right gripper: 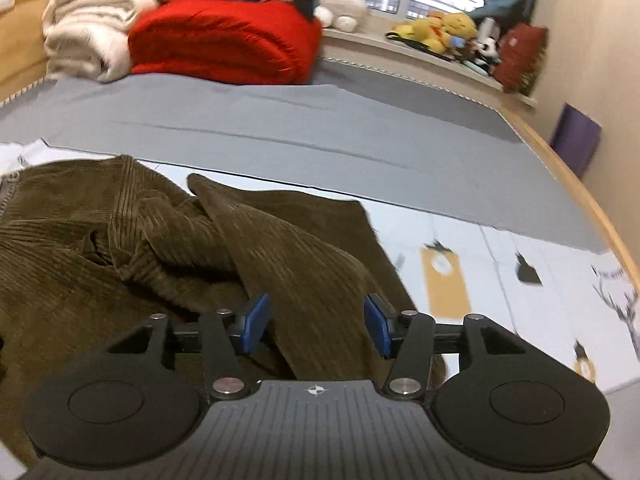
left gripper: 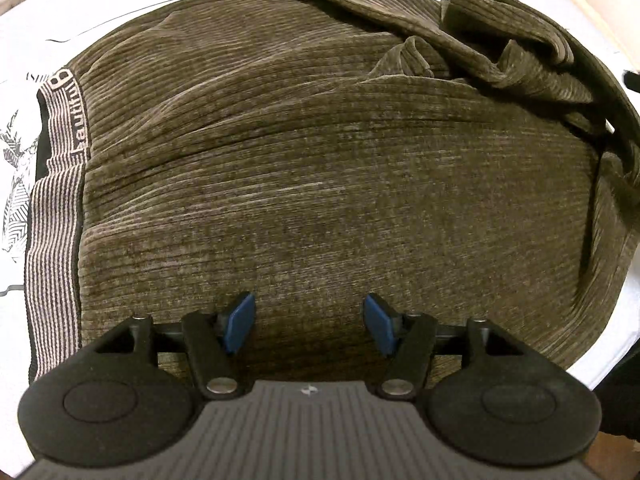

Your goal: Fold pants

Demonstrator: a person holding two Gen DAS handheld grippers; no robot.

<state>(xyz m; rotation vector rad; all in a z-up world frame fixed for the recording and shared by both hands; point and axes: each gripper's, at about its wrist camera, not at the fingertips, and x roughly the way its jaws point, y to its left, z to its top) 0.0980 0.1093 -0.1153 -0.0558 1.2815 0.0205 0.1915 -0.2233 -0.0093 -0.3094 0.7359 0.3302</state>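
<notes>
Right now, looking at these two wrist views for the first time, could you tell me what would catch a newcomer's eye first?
The olive-brown corduroy pants fill the left wrist view, lying on a white printed sheet, their striped waistband at the left edge and a rumpled leg at upper right. In the right wrist view a bright red folded blanket stands out at the far end of the bed, with yellow plush toys on the windowsill.

A home bedroom: a wooden-framed bed (right gripper: pixel 568 184) with a grey sheet (right gripper: pixel 280 128), folded blankets (right gripper: pixel 216 44) piled at its head, and plush toys (right gripper: pixel 436 28) along the window ledge (right gripper: pixel 400 56).
</notes>
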